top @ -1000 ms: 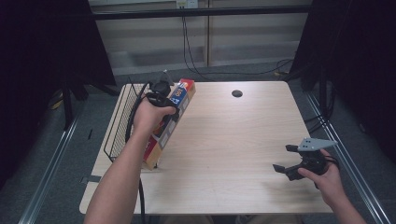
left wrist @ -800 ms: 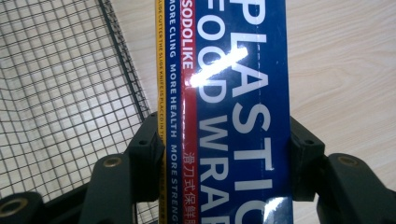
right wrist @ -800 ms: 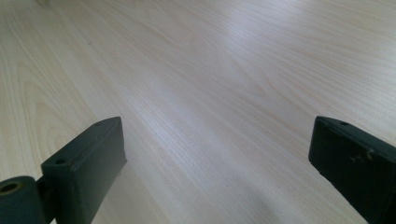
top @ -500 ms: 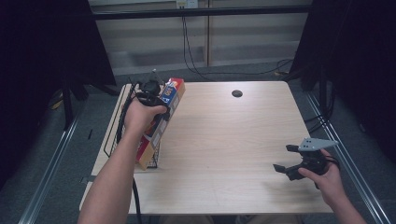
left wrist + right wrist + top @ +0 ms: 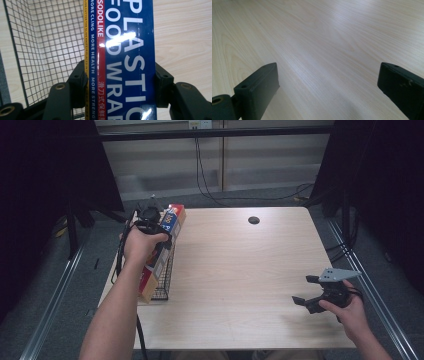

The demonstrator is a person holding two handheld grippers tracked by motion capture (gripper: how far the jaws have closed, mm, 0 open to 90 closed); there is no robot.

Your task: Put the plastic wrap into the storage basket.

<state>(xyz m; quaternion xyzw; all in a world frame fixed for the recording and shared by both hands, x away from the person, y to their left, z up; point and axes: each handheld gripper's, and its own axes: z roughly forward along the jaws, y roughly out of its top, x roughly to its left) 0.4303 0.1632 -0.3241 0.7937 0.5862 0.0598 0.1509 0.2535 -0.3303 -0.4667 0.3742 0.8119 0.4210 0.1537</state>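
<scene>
A long blue, red and yellow plastic food wrap box (image 5: 177, 216) is held lengthwise above the black wire basket (image 5: 163, 281) at the table's left edge. My left gripper (image 5: 161, 231) is shut on the box, gripping it across its width. In the left gripper view both black pads press on the sides of the box (image 5: 125, 62), my left gripper (image 5: 121, 77) sits low in the frame, and the basket's mesh (image 5: 45, 50) lies beneath on the left. My right gripper (image 5: 305, 290) stands open near the front right of the table, low over bare wood (image 5: 324, 37), with nothing between the jaws of the right gripper (image 5: 329, 82).
The light wooden table (image 5: 240, 270) has a small dark cable hole (image 5: 253, 220) near its far edge. The basket runs along the left edge. Cables hang behind the table, and dark curtains stand on both sides.
My left hand has carried the box to the left, from beside the basket's right wall to above the basket. The right gripper has stayed in place.
</scene>
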